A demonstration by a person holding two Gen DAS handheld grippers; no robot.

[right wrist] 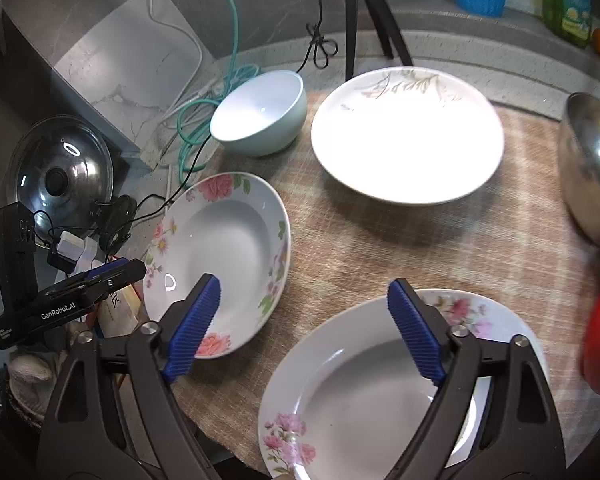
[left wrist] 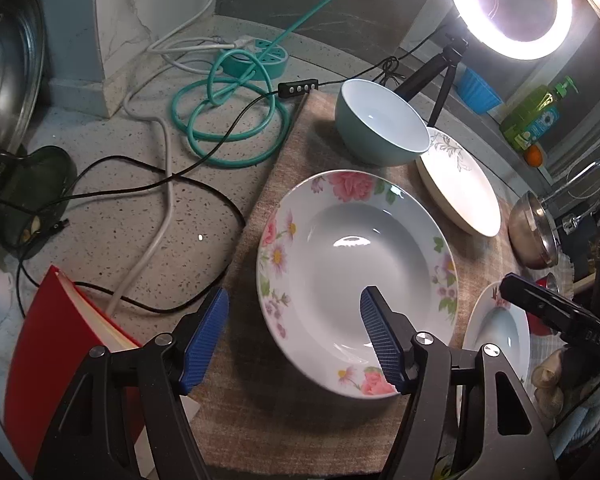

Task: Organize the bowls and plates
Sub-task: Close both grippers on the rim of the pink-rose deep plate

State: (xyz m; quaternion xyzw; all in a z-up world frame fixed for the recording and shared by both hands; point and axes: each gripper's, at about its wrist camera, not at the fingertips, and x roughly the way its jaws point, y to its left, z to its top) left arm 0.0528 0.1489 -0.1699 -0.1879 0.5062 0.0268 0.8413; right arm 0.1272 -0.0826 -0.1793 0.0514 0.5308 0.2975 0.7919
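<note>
On the beige woven mat [left wrist: 260,420], in the left wrist view, the left gripper [left wrist: 294,320] hangs with its blue ribbed jaws spread wide and holding nothing; one finger sits over the well of the deep white plate with pink flowers on its rim [left wrist: 356,256], the other off the plate's left edge. Behind that plate stands the pale teal bowl with a white inside [left wrist: 380,124], and just right of the bowl lies the white plate with a grey leaf print [left wrist: 460,188]. A red-covered book [left wrist: 60,360] lies on the speckled counter [left wrist: 120,128] to the left. In the right wrist view, the right gripper [right wrist: 304,320] is likewise wide open and empty, above the near rim of a second white floral plate [right wrist: 340,400], between it and the deep white plate [right wrist: 228,248]. A shiny steel bowl [right wrist: 592,168] leans at the right edge.
</note>
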